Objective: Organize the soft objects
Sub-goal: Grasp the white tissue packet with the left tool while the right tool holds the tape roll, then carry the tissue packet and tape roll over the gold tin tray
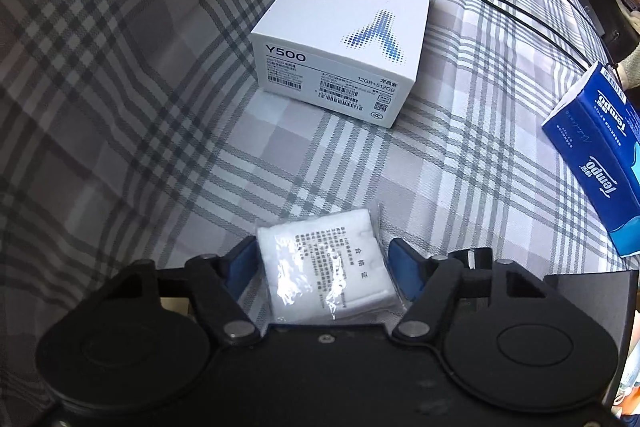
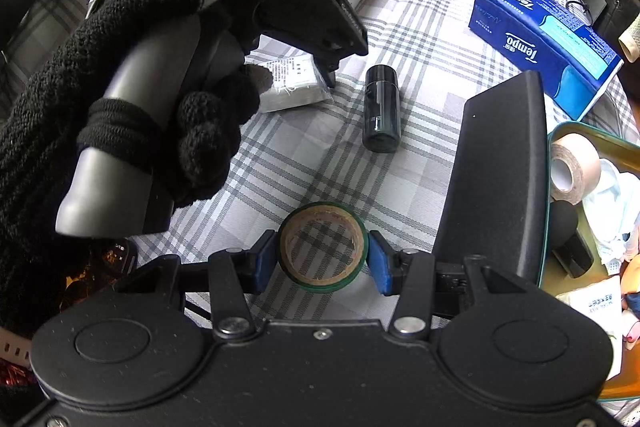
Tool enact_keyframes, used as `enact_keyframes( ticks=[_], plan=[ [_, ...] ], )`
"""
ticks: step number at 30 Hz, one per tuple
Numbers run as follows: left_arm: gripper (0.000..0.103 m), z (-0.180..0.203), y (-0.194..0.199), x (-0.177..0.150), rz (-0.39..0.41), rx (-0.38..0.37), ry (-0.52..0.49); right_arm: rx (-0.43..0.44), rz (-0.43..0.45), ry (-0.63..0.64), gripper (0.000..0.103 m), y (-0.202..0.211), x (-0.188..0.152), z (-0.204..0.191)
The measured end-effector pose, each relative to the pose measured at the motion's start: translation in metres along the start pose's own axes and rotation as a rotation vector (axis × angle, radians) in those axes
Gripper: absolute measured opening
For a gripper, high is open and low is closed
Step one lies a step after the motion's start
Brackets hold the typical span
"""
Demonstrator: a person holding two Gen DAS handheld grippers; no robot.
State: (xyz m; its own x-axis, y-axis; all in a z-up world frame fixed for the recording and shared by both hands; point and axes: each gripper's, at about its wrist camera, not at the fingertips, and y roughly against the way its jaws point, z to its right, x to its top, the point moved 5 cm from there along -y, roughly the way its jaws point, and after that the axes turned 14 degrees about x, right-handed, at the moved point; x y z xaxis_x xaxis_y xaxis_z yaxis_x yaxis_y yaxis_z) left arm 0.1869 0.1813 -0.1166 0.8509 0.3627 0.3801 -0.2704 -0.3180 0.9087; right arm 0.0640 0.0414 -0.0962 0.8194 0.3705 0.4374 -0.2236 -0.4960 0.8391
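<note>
While the left gripper (image 1: 324, 259) has its blue jaws pinched on the flat white cotton-pad packet in clear plastic (image 1: 326, 267), that packet lies on the grey-and-white plaid bedsheet (image 1: 120, 107) just in front of the white rectangular phone box (image 1: 344, 23). Over on the right, the right gripper (image 2: 322, 261) has its jaws partly closed, clamping the green roll of tape with a brown core (image 2: 322, 247) from both sides. A black cylindrical bottle (image 2: 381, 107) lies beyond it, with the blue tissue pack (image 2: 540, 39) farther back.
</note>
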Motion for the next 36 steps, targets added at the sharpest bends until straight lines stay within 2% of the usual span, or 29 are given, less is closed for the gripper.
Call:
enact_keyframes(
  ticks=[4,10,25,36],
  plan=[
    [0.063,-0.008,0.007,-0.001,-0.002,-0.007,0.028,0.002,0.010,0.001,0.049,0.003,0.001,-0.001],
    [0.062,-0.029,0.029,0.001,0.026,-0.001,0.084,0.008,0.028,0.000,0.049,0.008,0.004,-0.003],
    [0.062,-0.067,0.102,0.004,0.148,-0.063,0.174,0.033,0.084,-0.025,0.049,0.030,0.015,-0.003],
    [0.062,-0.061,0.138,-0.002,0.215,-0.094,0.153,0.021,0.157,-0.122,0.049,0.061,0.030,0.027]
  ],
)
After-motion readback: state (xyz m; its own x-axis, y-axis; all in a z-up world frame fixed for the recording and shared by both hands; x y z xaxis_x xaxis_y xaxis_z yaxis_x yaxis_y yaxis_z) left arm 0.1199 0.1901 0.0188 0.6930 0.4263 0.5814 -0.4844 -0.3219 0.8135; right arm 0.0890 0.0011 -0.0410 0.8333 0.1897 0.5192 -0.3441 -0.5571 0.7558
